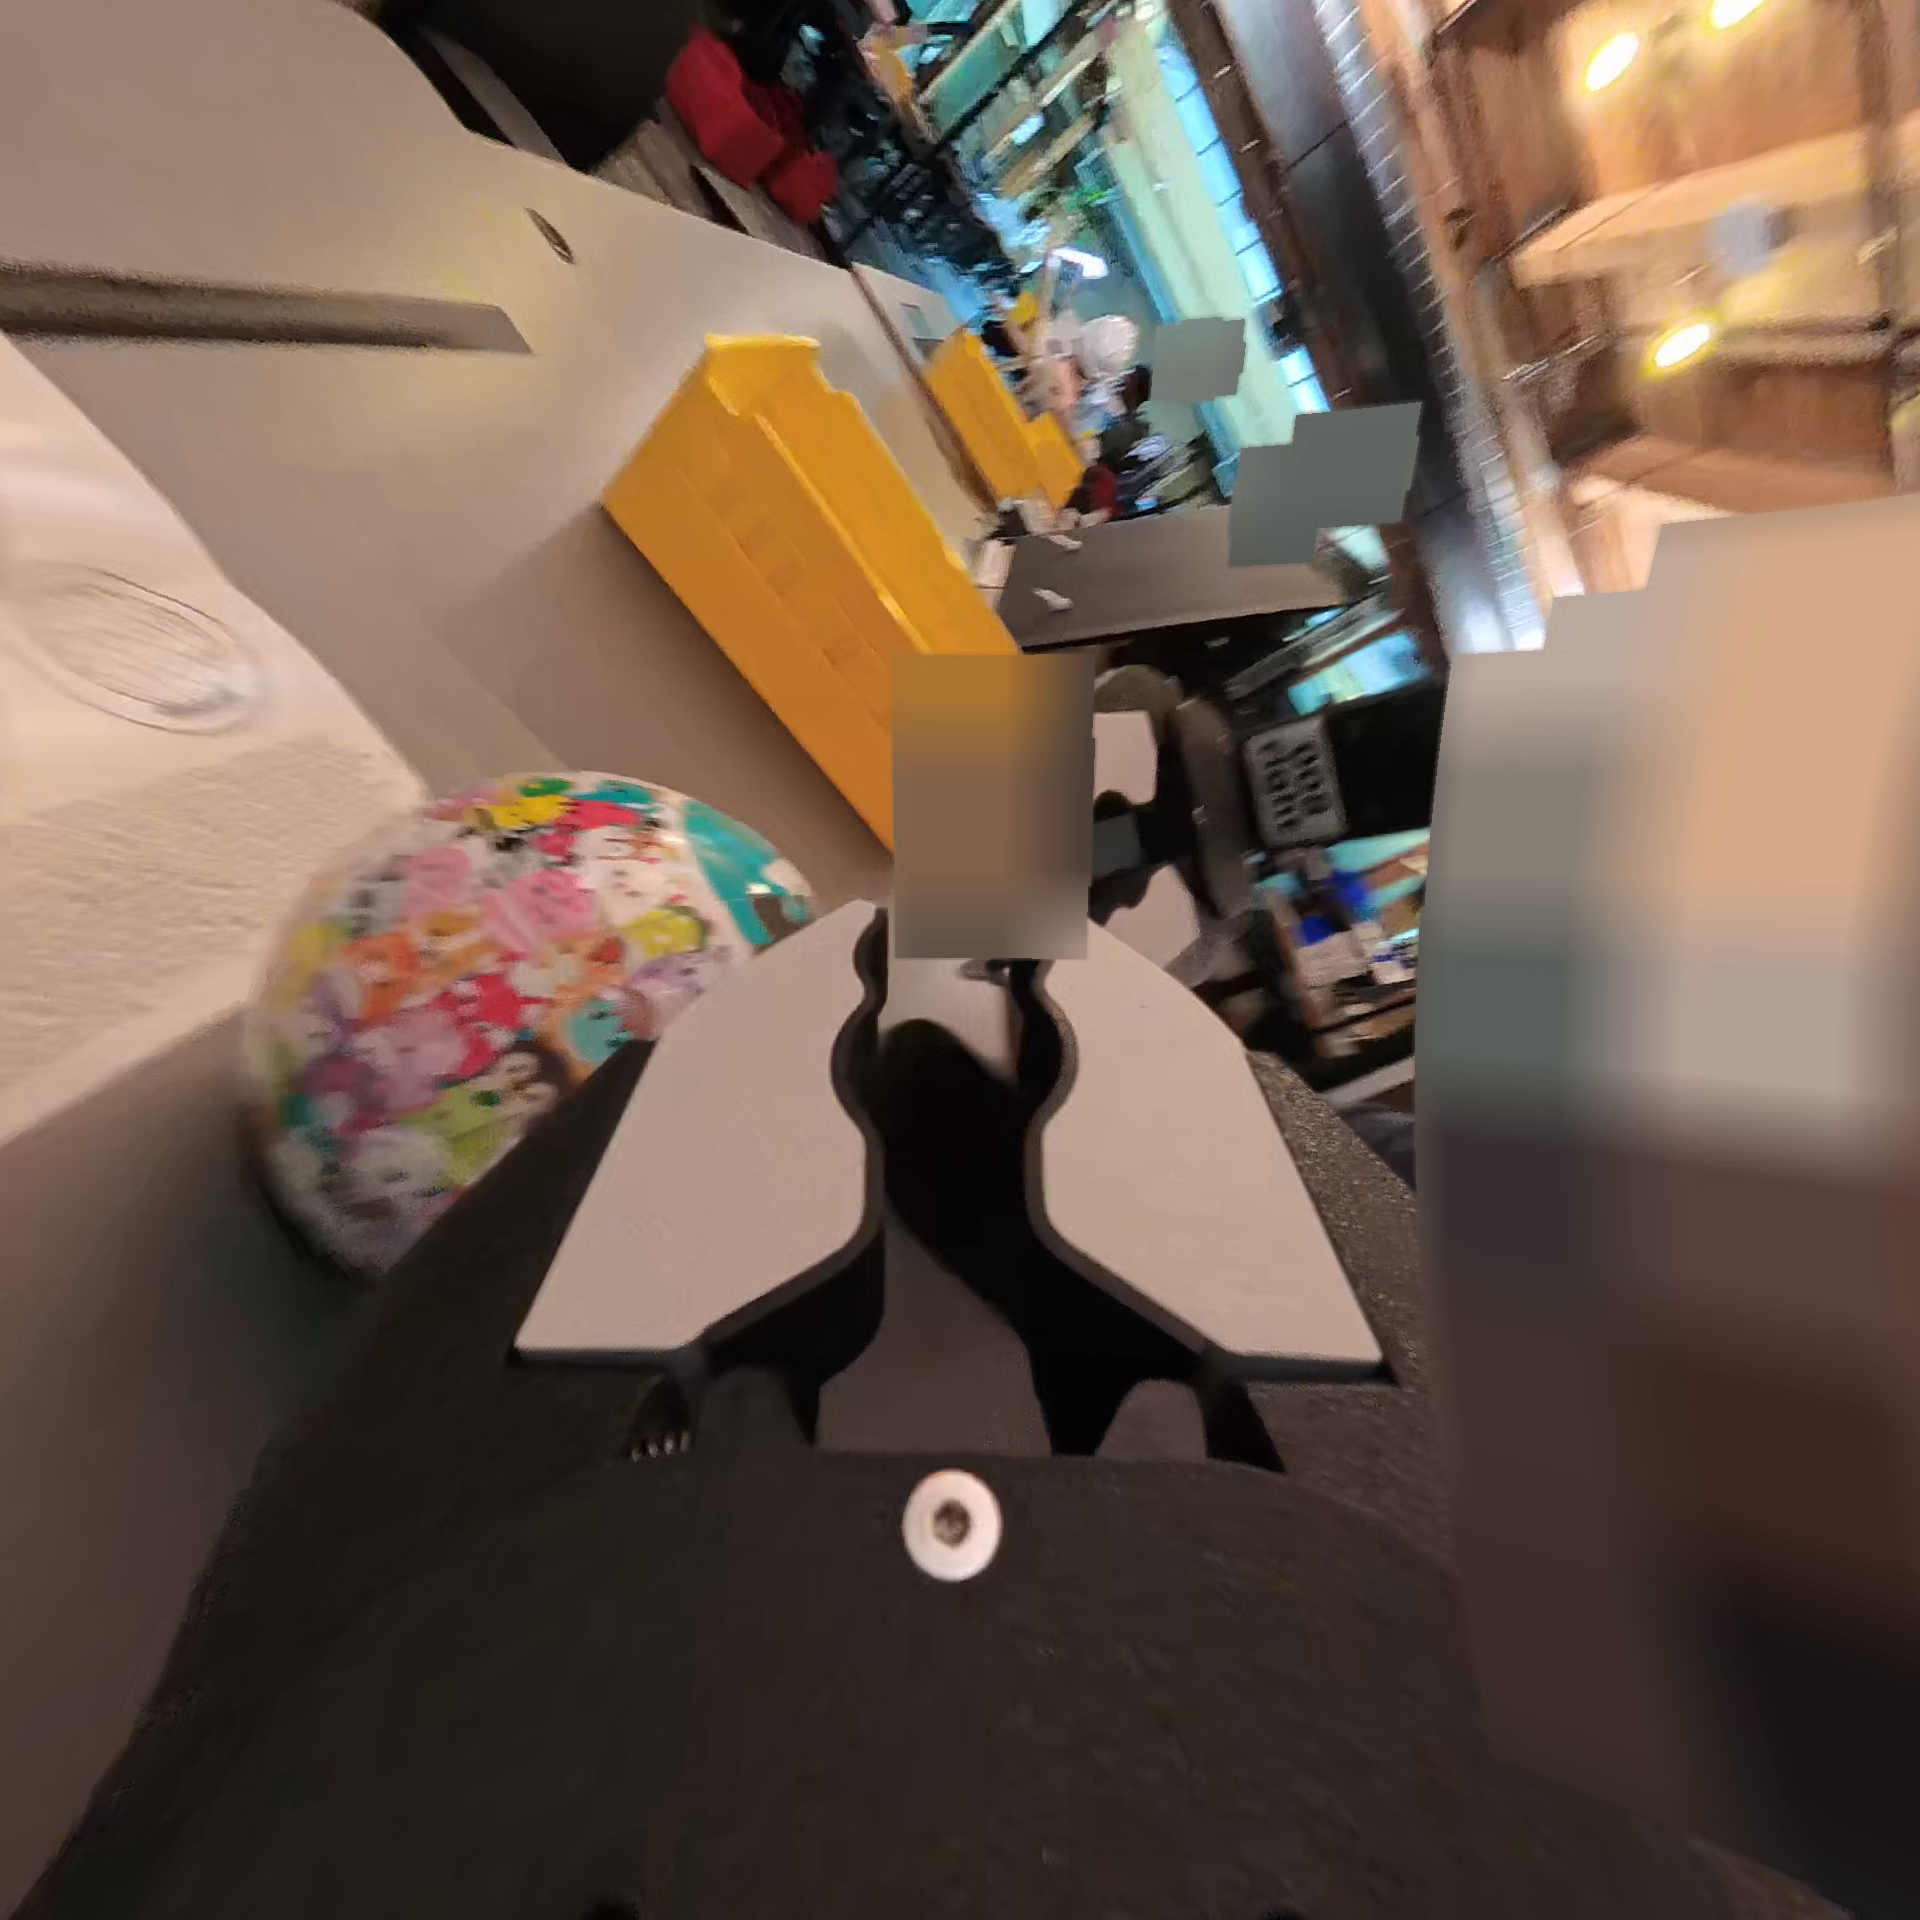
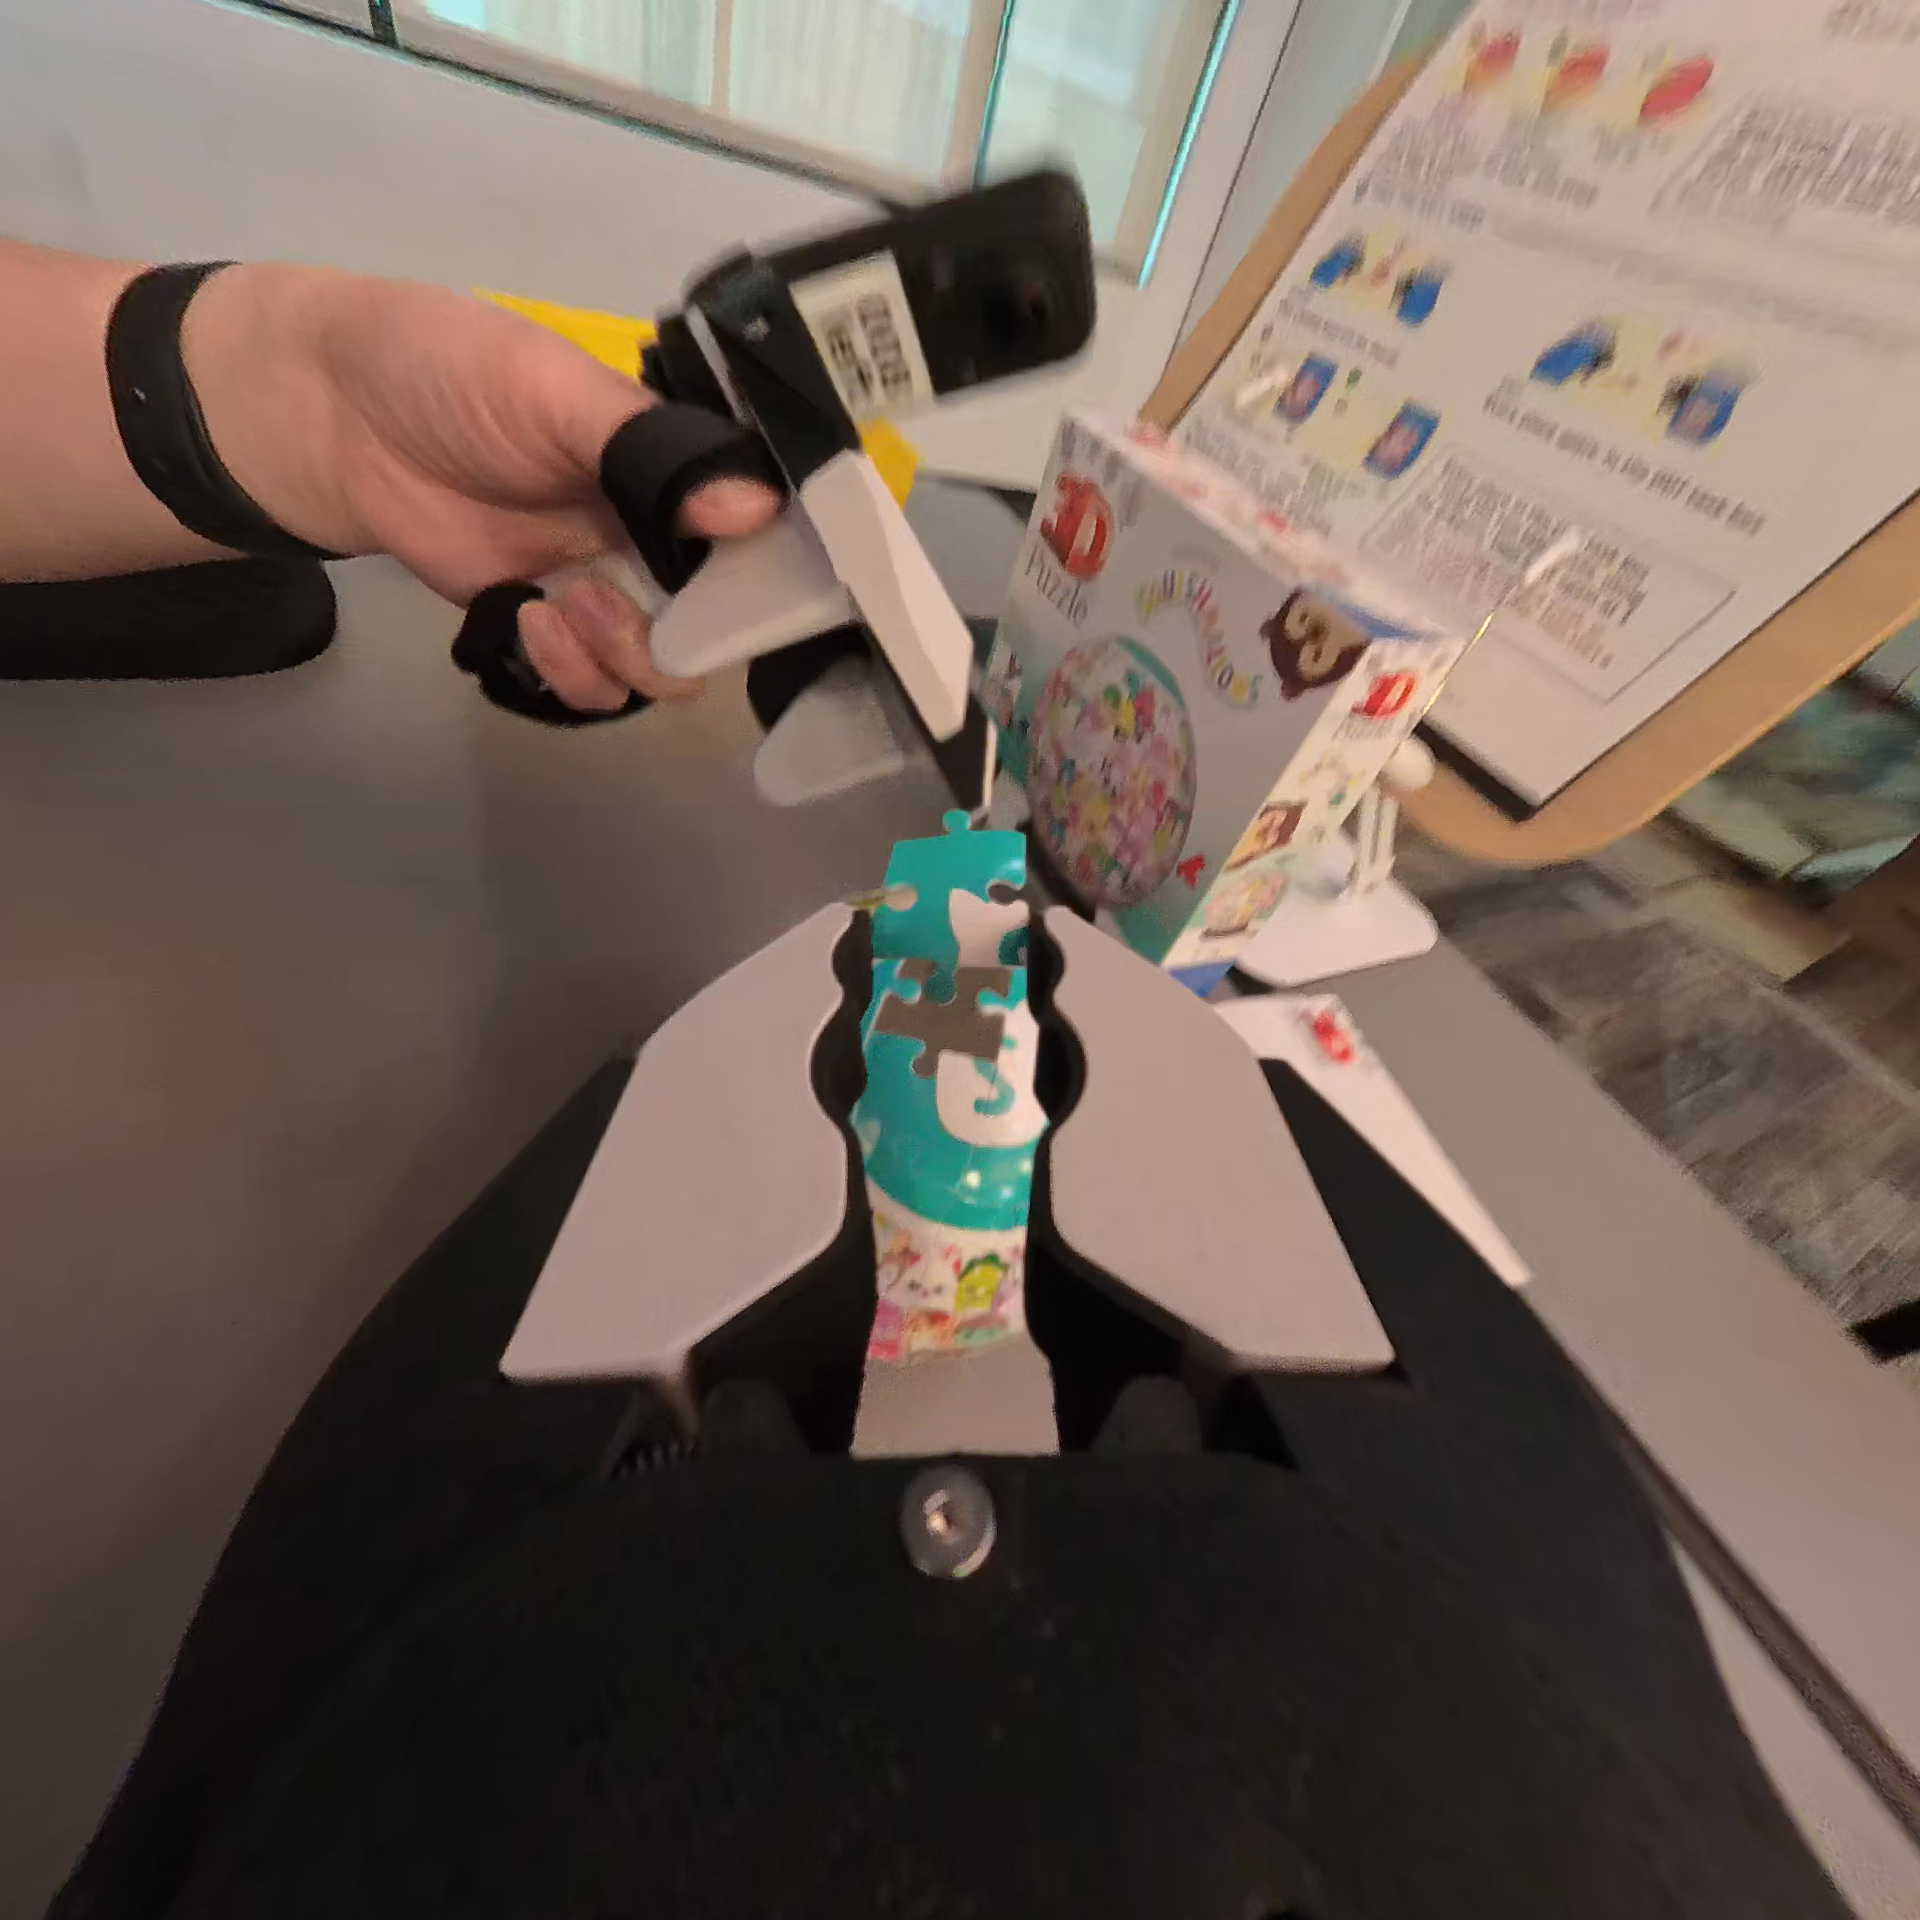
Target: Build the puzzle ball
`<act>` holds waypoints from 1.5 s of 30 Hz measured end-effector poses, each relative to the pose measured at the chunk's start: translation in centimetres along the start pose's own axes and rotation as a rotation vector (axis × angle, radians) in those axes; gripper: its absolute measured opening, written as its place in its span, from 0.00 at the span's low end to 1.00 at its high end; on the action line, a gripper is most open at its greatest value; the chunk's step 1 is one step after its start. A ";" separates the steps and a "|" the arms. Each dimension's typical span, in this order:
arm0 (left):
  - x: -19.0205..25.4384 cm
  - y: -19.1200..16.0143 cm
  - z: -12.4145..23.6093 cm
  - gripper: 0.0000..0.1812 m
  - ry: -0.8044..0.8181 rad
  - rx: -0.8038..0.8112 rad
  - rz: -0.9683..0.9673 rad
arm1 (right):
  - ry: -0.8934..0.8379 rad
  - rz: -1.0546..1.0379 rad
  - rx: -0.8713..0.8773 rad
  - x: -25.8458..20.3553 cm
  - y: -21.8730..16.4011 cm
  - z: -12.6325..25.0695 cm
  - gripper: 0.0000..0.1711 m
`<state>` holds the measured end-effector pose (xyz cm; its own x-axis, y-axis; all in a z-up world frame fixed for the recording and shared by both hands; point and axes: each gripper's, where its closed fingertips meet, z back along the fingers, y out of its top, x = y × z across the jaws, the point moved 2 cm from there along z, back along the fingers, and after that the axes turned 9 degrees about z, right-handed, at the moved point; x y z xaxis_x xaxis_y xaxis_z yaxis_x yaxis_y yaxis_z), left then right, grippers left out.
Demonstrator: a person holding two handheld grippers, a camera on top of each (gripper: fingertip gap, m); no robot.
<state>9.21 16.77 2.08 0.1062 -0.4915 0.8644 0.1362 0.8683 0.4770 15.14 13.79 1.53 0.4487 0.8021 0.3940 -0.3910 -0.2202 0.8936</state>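
In the left wrist view, I see my left gripper [image 1: 951, 997] with its fingers slightly apart and nothing between them; the puzzle ball [image 1: 488, 997] rests on the worktop [image 1: 416, 488] just to their left, near a yellow bin [image 1: 790, 561]. In the right wrist view, my right gripper [image 2: 951, 966] has its fingers slightly apart above the ball's teal cap, where one piece is missing; whether they touch it I cannot tell. The puzzle box [image 2: 1195, 727] stands beyond.
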 end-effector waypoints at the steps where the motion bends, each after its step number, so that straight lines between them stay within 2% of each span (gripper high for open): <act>1: -0.7 0.1 0.4 0.12 0.069 -0.004 -0.078 | 0.018 -0.038 -0.046 0.0 -0.6 -0.1 0.17; 2: -1.5 0.2 0.8 0.12 0.150 -0.009 -0.158 | 0.029 -0.070 -0.091 0.0 -1.2 -0.2 0.17; 4: -2.4 0.6 1.2 0.19 0.269 -0.004 -0.278 | 0.053 -0.109 -0.140 -0.3 -1.8 -0.4 0.17; 6: -2.8 1.2 1.1 0.27 0.327 0.008 -0.338 | 0.052 -0.119 -0.197 -0.3 -2.2 -0.7 0.17; 9: -3.3 1.8 0.7 0.30 0.411 0.003 -0.455 | 0.069 -0.139 -0.251 -0.4 -2.2 -1.0 0.17; 11: -3.8 2.1 0.4 0.38 0.456 0.005 -0.494 | 0.059 -0.167 -0.277 -0.2 -2.1 -1.1 0.17; 24: -5.0 1.3 -0.6 0.40 0.489 -0.142 -0.560 | 0.057 -0.193 -0.372 -0.1 -2.3 -1.9 0.17; 45: -4.8 1.5 -1.1 0.37 0.527 -0.216 -0.648 | 0.093 -0.221 -0.439 -0.2 -2.7 -2.0 0.17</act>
<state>9.94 20.39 -1.53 0.3789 -0.8990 0.2197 0.5065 0.4002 0.7638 14.48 15.28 -1.37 0.4935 0.8536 0.1667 -0.6046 0.1989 0.7713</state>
